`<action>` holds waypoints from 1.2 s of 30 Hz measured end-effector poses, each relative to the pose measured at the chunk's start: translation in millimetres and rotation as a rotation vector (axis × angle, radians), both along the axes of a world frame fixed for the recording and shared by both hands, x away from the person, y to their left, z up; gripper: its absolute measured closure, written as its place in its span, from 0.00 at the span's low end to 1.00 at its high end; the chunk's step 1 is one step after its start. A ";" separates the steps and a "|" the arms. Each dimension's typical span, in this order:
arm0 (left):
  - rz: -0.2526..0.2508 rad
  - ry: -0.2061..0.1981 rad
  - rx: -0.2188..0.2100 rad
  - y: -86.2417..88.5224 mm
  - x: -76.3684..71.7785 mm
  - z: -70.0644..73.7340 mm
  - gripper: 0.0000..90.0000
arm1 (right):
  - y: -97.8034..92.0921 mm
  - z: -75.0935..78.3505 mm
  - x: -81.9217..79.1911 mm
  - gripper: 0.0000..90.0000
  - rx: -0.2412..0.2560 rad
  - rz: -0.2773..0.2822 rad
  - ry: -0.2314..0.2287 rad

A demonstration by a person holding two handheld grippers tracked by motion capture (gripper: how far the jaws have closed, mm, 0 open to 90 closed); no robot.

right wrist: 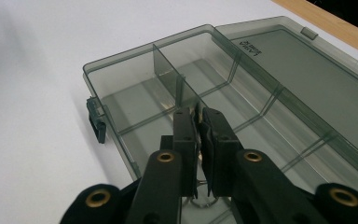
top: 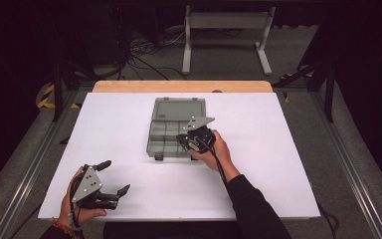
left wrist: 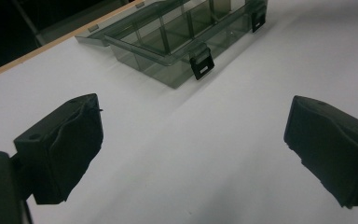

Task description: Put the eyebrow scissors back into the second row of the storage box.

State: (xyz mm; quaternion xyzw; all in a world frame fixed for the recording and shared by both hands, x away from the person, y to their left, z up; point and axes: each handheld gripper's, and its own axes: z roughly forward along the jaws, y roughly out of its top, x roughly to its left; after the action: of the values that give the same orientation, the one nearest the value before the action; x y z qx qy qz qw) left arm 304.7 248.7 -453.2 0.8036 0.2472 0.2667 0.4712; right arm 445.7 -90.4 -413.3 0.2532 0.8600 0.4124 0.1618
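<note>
Box (top: 175, 128) of clear grey plastic lies open mid-tabletop (top: 129, 124), lid flat behind, so compartments are reachable. Right tool (right wrist: 199, 122) reaches into it, jaws clenched on an upright divider (right wrist: 180, 89), likely to seat or pull it. Left tool (top: 115, 177) rests released near the front edge, idle.

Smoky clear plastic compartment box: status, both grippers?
Right gripper shut on a thin item, identity unclear, over smoky clear plastic compartment box, lid open. Left gripper open, idle on white table. Nothing obstructing.
</note>
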 end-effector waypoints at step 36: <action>-0.003 0.005 -0.003 -0.5 1.5 -1.2 0.06 | -20.4 25.4 -23.7 0.65 0.081 -0.051 -0.166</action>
State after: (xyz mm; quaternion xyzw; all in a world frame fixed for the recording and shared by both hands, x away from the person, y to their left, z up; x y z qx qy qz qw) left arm 306.2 248.2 -454.5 0.8040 0.2475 0.2637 0.4721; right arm 422.1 -110.8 -387.9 0.2464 0.8195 0.4621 0.2327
